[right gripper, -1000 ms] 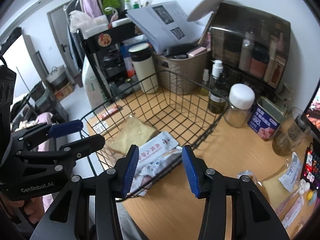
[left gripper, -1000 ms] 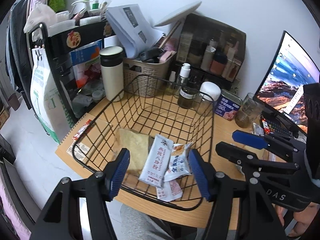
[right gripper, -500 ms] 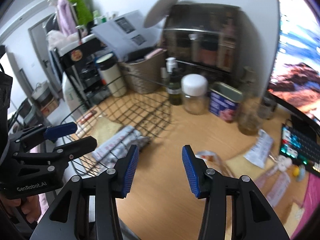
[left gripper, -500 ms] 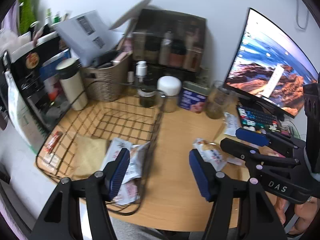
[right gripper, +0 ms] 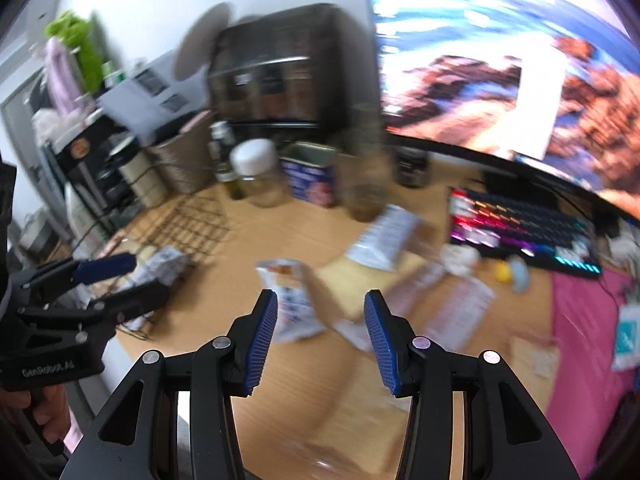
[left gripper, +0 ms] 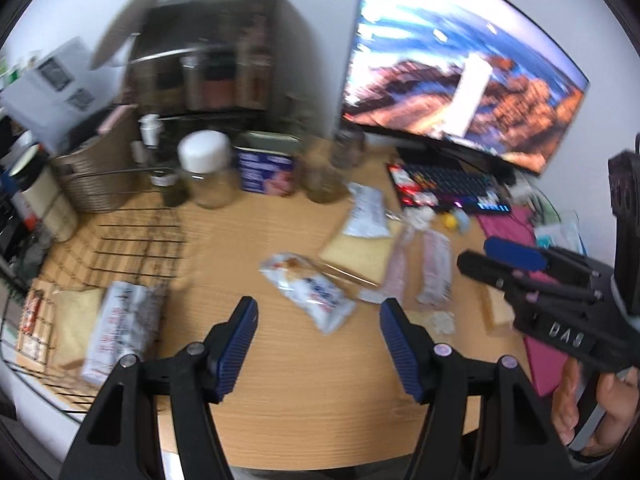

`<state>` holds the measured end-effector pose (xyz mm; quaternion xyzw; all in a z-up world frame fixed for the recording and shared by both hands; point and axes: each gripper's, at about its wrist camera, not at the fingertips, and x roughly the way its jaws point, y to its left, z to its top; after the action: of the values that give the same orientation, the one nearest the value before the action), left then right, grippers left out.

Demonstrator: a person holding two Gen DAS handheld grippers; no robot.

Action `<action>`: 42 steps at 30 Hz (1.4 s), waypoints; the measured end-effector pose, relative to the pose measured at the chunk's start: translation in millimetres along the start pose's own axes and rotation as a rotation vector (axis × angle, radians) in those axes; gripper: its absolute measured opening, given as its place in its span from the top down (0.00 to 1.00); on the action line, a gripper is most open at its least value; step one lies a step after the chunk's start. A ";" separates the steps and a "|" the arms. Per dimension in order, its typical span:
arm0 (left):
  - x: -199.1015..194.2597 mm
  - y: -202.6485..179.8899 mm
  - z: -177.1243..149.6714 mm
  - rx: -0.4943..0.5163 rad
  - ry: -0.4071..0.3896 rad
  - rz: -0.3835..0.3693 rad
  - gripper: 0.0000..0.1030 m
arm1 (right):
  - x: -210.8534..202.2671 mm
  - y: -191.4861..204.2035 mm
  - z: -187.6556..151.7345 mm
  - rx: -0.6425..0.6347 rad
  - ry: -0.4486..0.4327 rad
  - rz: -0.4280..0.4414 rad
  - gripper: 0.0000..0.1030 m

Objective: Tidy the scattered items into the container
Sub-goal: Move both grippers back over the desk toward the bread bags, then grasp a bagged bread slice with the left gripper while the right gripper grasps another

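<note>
The black wire basket [left gripper: 120, 240] sits at the desk's left with a white snack packet [left gripper: 120, 320] and a tan bread slice [left gripper: 74, 320] inside. Scattered on the desk: a white-blue snack bag [left gripper: 308, 288], a wrapped bread slice [left gripper: 360, 256], a white pouch [left gripper: 368, 212] and two pink-white packets [left gripper: 434, 268]. My left gripper [left gripper: 318, 344] is open and empty above the desk, just short of the snack bag. My right gripper [right gripper: 320, 336] is open and empty over the same snack bag [right gripper: 288, 300]. The basket shows at the left in the right wrist view [right gripper: 180, 224].
Jars, a blue tin [left gripper: 266, 172] and a glass [left gripper: 324, 176] line the back of the desk. A monitor [left gripper: 460, 88], a lit keyboard [left gripper: 448, 188] and a pink mat [right gripper: 580, 340] are to the right. A woven basket [left gripper: 96, 176] stands behind the wire basket.
Both grippers have swung right, away from the basket and toward the scattered packets in front of the monitor. Both stayed open and empty. The frames now are motion-blurred.
</note>
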<state>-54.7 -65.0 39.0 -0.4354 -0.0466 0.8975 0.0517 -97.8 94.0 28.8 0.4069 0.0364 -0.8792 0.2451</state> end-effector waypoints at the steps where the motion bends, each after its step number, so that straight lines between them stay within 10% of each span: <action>1: 5.7 -9.2 -1.5 0.008 0.011 -0.011 0.32 | -2.3 -9.9 -3.8 0.017 0.003 -0.011 0.55; 19: 122.9 -127.3 -61.4 0.111 0.309 -0.007 0.27 | -29.4 -137.9 -75.8 0.145 0.079 -0.144 0.53; 29: 143.0 -116.5 -65.2 0.011 0.303 0.001 0.13 | -7.0 -177.5 -94.4 0.210 0.135 -0.156 0.52; 42: 150.4 -134.9 -73.0 0.143 0.269 0.049 0.02 | 13.0 -178.5 -93.4 0.216 0.160 -0.143 0.52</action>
<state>-82.8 91.5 -105.5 -0.5479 0.0356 0.8331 0.0663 -122.1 270.0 -67.2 0.4962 -0.0099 -0.8579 0.1328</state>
